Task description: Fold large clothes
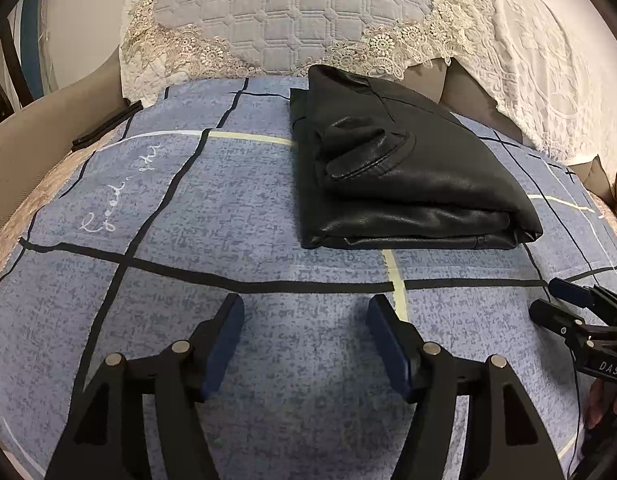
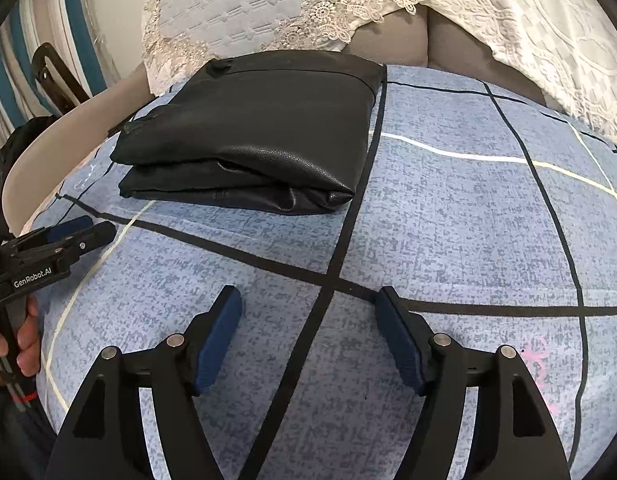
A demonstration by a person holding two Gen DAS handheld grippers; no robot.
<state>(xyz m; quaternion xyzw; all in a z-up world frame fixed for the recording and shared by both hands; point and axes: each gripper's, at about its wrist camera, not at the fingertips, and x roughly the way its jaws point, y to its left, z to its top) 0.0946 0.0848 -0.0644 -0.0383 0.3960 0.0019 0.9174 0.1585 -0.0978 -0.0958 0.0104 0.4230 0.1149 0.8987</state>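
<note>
black leather garment (image 1: 408, 168) folded, toward bed's far edge | left gripper (image 1: 306, 344) and right gripper (image 2: 308, 340) both spread wide, empty | garment ahead of both, between them, neither clearly nearer

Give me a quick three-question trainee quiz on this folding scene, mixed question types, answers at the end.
1. True or false: the left gripper is clamped on the jacket.
2. The jacket is: A) spread flat, B) folded into a bundle, C) hanging.
3. Fill in: the jacket lies on a blue checked ____.

Key: 1. False; both it and the right gripper are open and hold nothing. 2. B. 3. sheet.
</note>
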